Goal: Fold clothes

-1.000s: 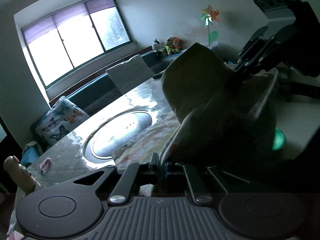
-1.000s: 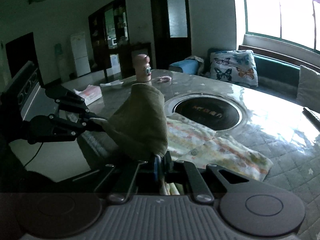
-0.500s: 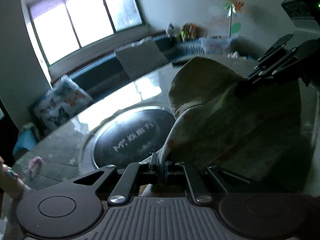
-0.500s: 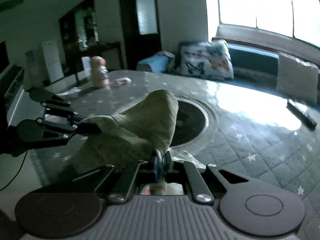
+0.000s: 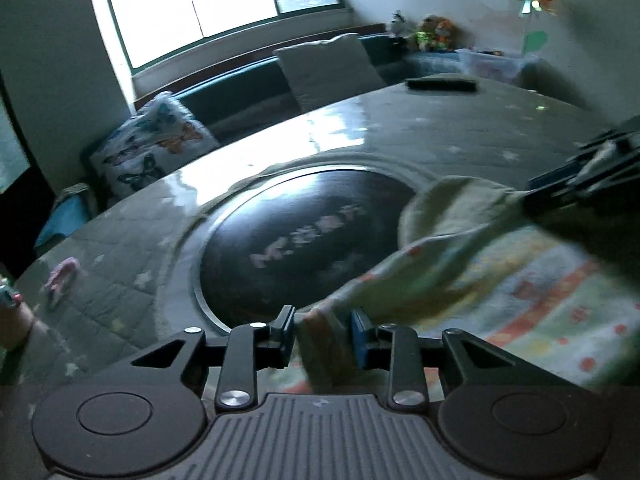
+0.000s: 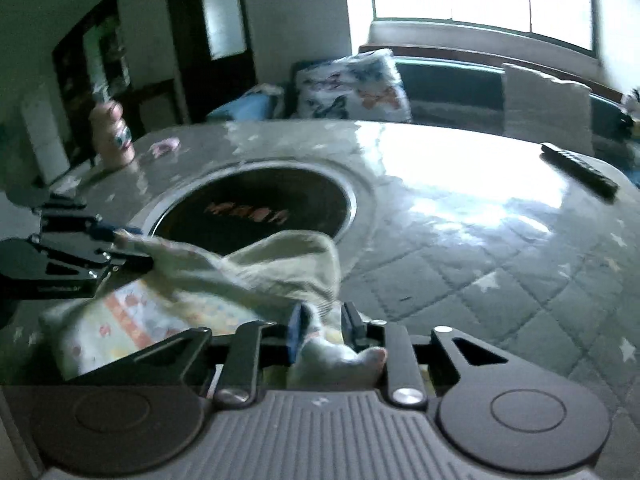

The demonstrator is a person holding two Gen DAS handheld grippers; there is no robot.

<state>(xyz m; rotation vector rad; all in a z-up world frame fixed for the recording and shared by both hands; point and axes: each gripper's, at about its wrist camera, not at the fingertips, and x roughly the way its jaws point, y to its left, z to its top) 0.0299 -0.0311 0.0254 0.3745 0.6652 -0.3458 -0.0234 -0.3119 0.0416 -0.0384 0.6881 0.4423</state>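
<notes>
A pale patterned garment (image 5: 532, 292) with orange and pink marks lies on the quilted table, its top layer folded over towards the dark round inset. My left gripper (image 5: 323, 334) has its jaws parted with a fold of the garment loose between them. My right gripper (image 6: 323, 330) also stands parted around a bunched corner of the garment (image 6: 256, 272). Each gripper shows in the other's view, the right one (image 5: 576, 184) at the far right edge and the left one (image 6: 80, 248) at the left.
A dark round glass inset (image 5: 304, 240) sits in the table's middle. A black remote (image 6: 580, 168) lies at the far right. A pink bottle-shaped toy (image 6: 112, 136) and a small pink item (image 6: 164, 145) stand at the far left. Cushions line the window bench.
Both grippers have come down from a raised hold to the table, laying the garment's top edge over. Both sets of jaws have opened from their pinch on the cloth.
</notes>
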